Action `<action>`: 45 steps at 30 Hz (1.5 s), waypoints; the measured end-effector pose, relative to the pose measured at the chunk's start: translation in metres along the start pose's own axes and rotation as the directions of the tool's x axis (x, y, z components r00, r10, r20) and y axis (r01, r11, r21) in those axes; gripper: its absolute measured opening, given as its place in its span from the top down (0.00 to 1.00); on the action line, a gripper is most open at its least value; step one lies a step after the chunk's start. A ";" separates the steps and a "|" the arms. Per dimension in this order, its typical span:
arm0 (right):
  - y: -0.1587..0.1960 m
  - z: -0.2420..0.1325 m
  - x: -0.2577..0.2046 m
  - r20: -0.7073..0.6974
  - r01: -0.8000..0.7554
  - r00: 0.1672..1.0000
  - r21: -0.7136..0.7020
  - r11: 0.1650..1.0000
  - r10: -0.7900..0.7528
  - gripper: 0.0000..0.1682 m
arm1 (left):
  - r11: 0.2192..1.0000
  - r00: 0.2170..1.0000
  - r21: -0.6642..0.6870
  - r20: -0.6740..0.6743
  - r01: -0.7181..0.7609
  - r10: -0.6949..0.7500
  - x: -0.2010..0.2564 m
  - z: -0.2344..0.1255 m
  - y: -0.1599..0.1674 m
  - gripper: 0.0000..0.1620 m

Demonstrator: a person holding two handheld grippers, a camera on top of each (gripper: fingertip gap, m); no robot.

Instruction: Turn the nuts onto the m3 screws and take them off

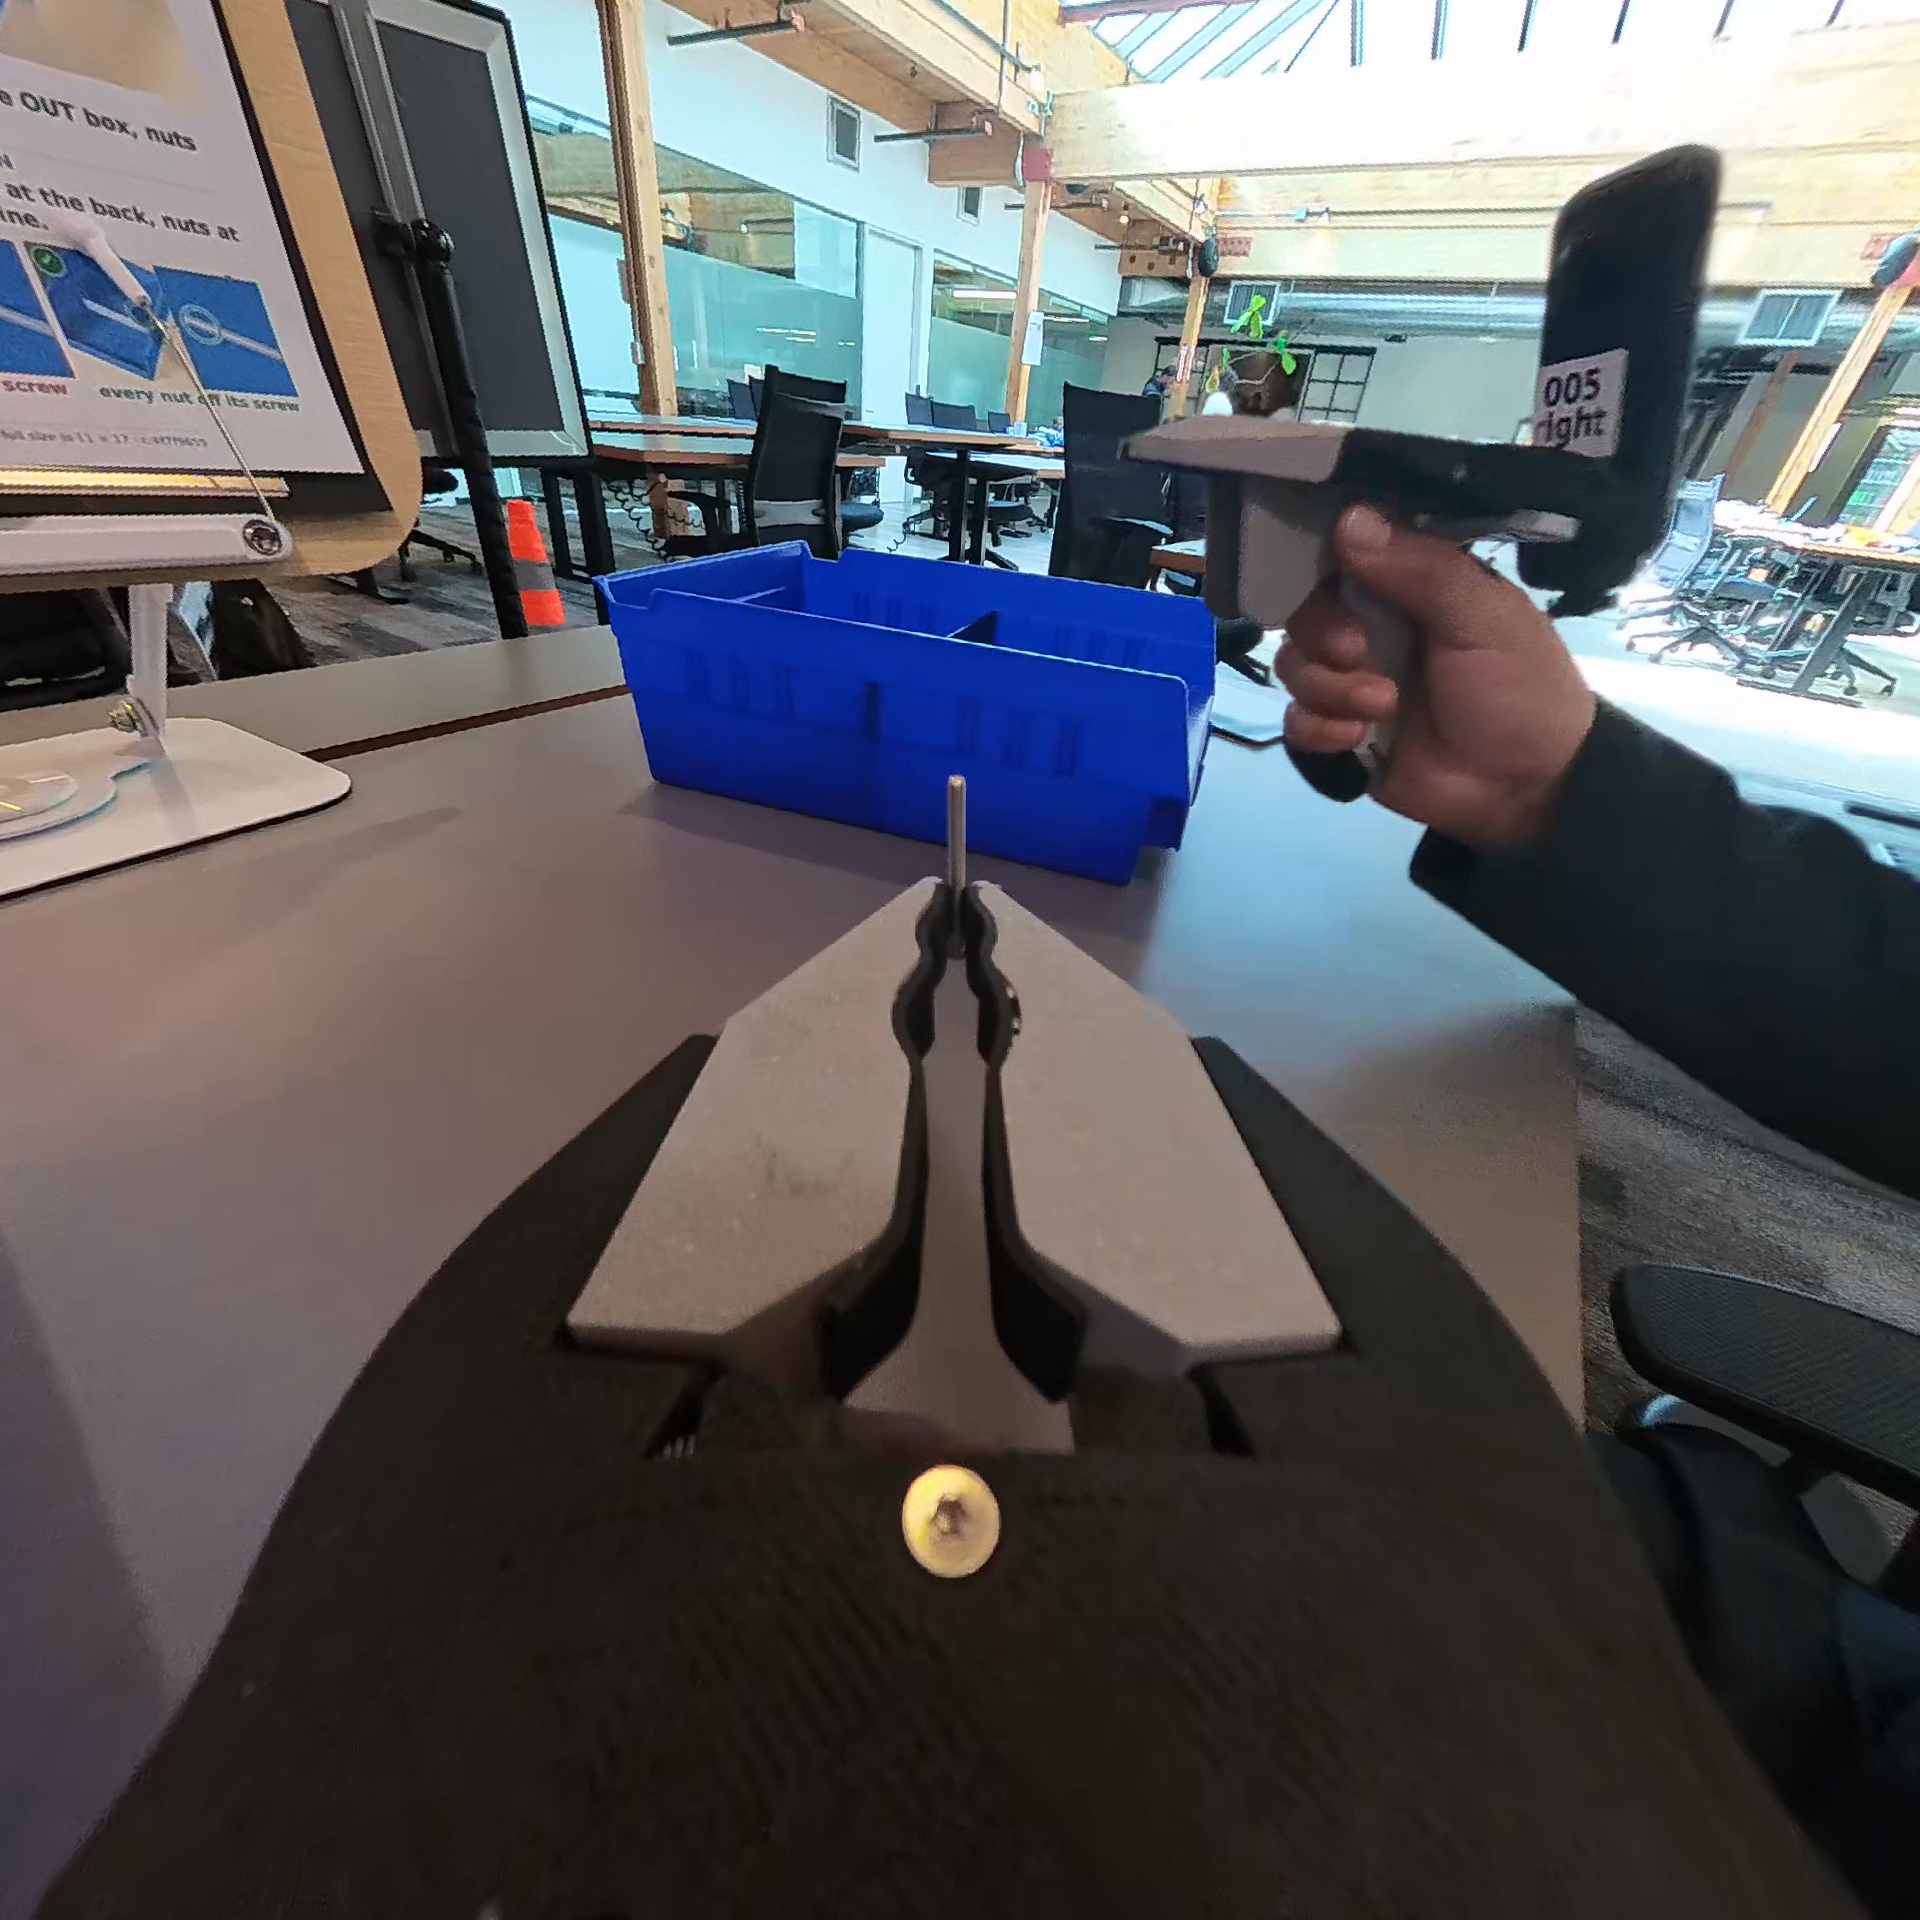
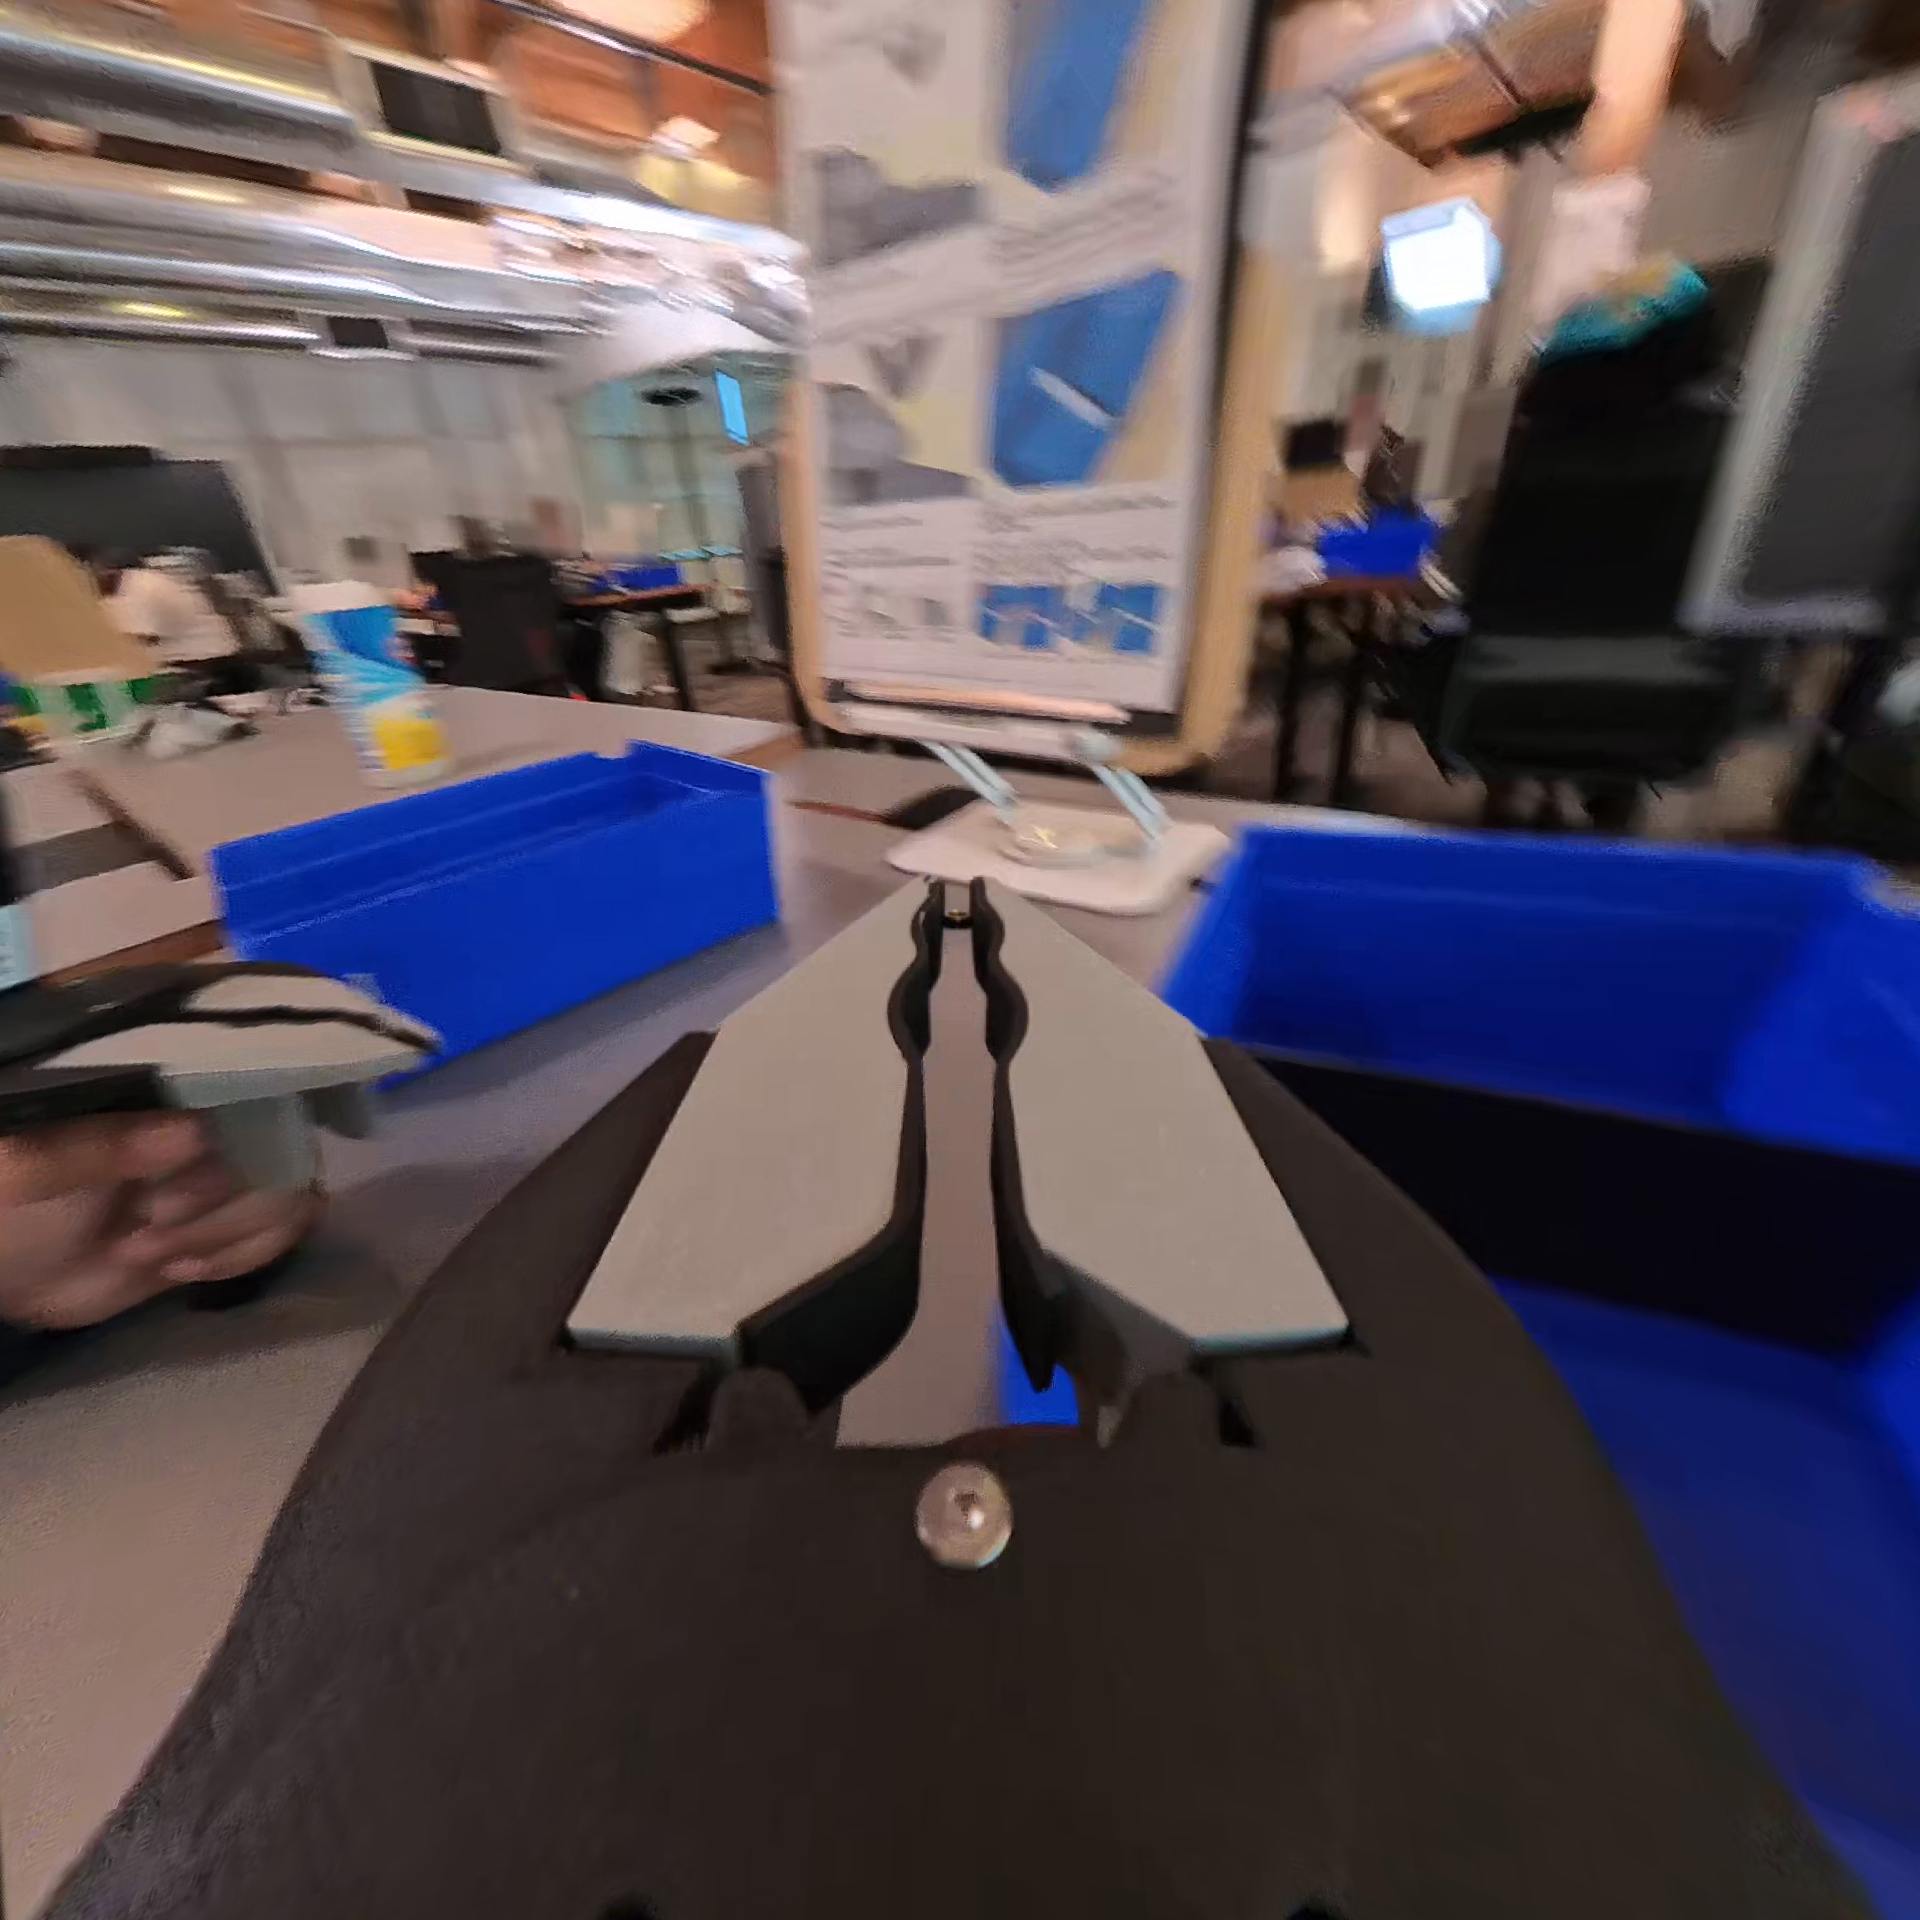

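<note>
Now the left gripper [image 1: 956, 914] is clamping a thin upright steel screw [image 1: 955, 831], while the right gripper [image 2: 956, 902] is pinching a tiny brass nut [image 2: 954, 914]; misalignment risks cross-threading or dropping it.

Between the left fingers [image 1: 987, 935], the lower end of the screw [image 1: 956, 831] is hidden. The small brass piece [image 2: 956, 914] between the right fingers [image 2: 997, 945] is too small to identify. Motion blur smears the instruction board [image 2: 997, 416] beyond those fingers. Right of them, the picture's edge cuts off the blue bin [image 2: 1558, 935].
</note>
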State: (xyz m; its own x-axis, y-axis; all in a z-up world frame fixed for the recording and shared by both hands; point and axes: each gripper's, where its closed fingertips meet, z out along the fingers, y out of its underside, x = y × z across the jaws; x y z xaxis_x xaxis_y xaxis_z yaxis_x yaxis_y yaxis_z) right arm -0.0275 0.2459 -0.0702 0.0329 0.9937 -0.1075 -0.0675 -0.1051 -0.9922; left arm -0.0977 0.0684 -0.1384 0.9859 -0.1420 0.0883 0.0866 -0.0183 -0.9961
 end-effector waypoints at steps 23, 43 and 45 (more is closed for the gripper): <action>0.113 -0.041 0.119 -0.177 -0.039 0.977 -0.696 0.717 -0.119 0.94 | 1.000 1.000 0.002 0.006 0.023 -0.023 -0.003 0.000 0.000 1.00; 0.016 -0.024 -0.023 0.054 0.073 0.997 -0.334 0.940 -0.059 0.93 | 1.000 1.000 -0.019 -0.023 -0.011 0.010 0.004 0.002 0.003 1.00; 0.027 -0.011 -0.076 0.195 0.094 0.981 -0.350 0.932 -0.026 0.92 | 1.000 0.999 -0.020 -0.027 -0.019 0.019 0.005 0.002 0.003 1.00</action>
State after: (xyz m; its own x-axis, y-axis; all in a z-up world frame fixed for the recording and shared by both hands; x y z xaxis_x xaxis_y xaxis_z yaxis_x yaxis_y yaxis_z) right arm -0.0207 0.1668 -0.0896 -0.1601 0.9848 -0.0676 0.2888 -0.0188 -0.9572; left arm -0.0921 0.0700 -0.1408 0.9832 -0.1685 0.0698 0.0647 -0.0351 -0.9973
